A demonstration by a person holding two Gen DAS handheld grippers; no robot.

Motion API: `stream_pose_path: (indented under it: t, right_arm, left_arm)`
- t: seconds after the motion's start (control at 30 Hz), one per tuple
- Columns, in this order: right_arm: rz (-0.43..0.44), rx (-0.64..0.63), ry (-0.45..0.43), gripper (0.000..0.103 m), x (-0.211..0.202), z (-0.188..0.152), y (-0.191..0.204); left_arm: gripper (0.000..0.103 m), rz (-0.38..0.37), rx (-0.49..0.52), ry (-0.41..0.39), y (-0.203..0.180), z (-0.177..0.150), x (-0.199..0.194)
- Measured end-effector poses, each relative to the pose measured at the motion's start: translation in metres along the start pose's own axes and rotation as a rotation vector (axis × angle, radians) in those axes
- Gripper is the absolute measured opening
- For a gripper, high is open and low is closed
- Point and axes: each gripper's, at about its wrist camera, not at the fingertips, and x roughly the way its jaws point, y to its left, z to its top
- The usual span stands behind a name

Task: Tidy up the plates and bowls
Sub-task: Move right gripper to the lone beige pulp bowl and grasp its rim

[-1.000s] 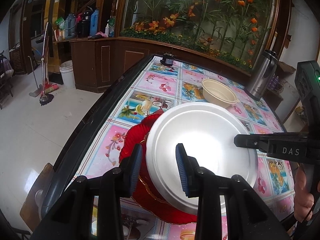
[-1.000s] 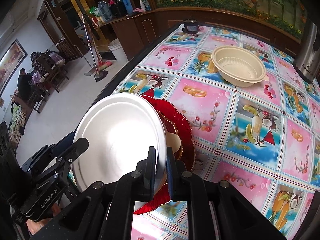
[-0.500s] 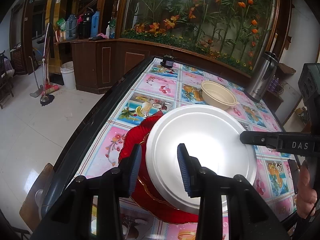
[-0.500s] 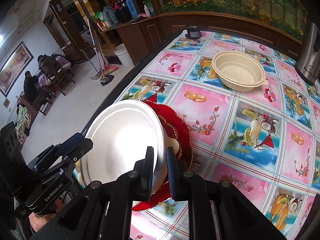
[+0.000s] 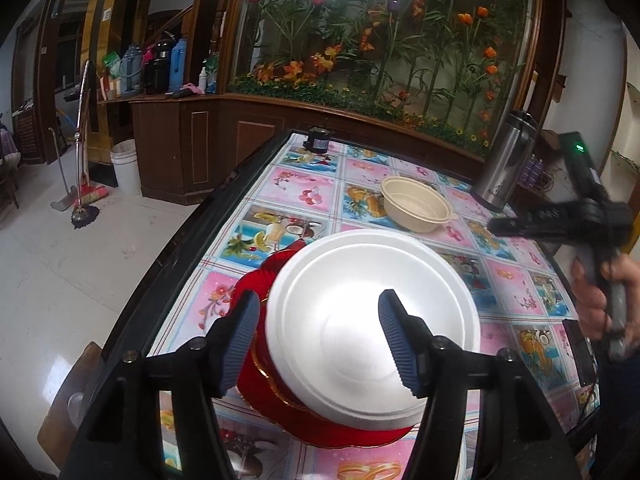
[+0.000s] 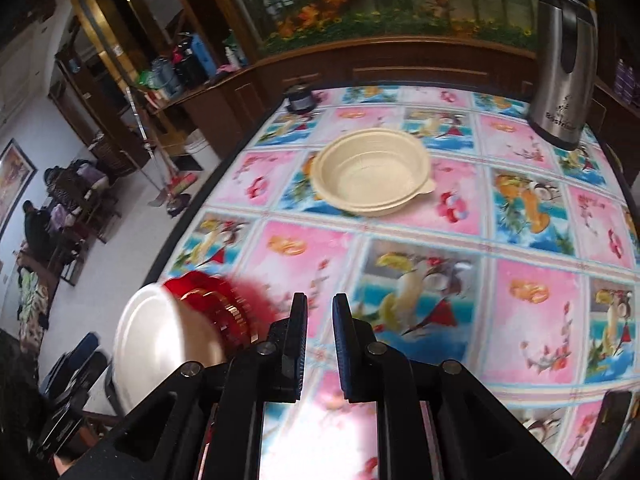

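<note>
Our left gripper (image 5: pixel 318 334) has its jaws opening — the white plate (image 5: pixel 372 320) lies between them, pads clear of its rim. It rests on the red plate (image 5: pixel 256 280) near the worktop's (image 5: pixel 304 196) left edge. Our right gripper (image 6: pixel 320 316) is closed on nothing — over bare worktop beside the plates. The beige bowl (image 6: pixel 372 170) sits toward the far edge, near a steel flask (image 6: pixel 564 60).
</note>
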Motion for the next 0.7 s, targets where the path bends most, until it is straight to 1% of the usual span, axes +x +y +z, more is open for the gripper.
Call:
stream_pose_path:
  t: [0.1,0.2,0.27,0.33,0.37,0.47,0.5,0.53,0.6,0.63,0.7]
  right_arm:
    - [-0.023,0.002,-0.003,0.014,0.014,0.023,-0.01]
    - [-0.025,0.022,0.001,0.014,0.043,0.054,-0.022]
    - [0.006,0.049,0.039,0.014,0.067,0.071,-0.029]
    - [0.009,0.068,0.074,0.014,0.092,0.086,-0.034]
    - [-0.002,0.062,0.096,0.014,0.103,0.089,-0.035]
    - [-0.071,0.032,0.141,0.014,0.134,0.097,-0.035]
    - [-0.074,0.016,0.176,0.014,0.145,0.099,-0.034]
    - [-0.077,0.014,0.193,0.014,0.152,0.097,-0.036]
    - [-0.089,0.008,0.217,0.014,0.154,0.094,-0.037]
    - [-0.093,0.0,0.244,0.014,0.153,0.09,-0.038]
    - [-0.103,0.001,0.278,0.014,0.146,0.081,-0.04]
  left_arm:
    - [0.062,-0.008,0.004,0.003,-0.001,0.001,0.003]
    - [0.062,-0.009,0.006,0.013,0.002,0.001,0.006]
    - [0.062,-0.008,0.006,0.02,0.003,0.002,0.008]
    - [0.062,-0.008,0.008,0.026,0.004,0.003,0.011]
    - [0.062,-0.009,0.01,0.028,0.004,0.004,0.012]
    - [0.062,-0.009,0.015,0.035,0.004,0.006,0.015]
    - [0.062,-0.011,0.015,0.037,0.005,0.006,0.015]
    - [0.063,-0.012,0.016,0.038,0.005,0.006,0.015]
    - [0.063,-0.012,0.014,0.036,0.005,0.006,0.015]
    - [0.063,-0.015,0.014,0.034,0.005,0.006,0.014]
    - [0.063,-0.02,0.017,0.028,0.003,0.007,0.013]
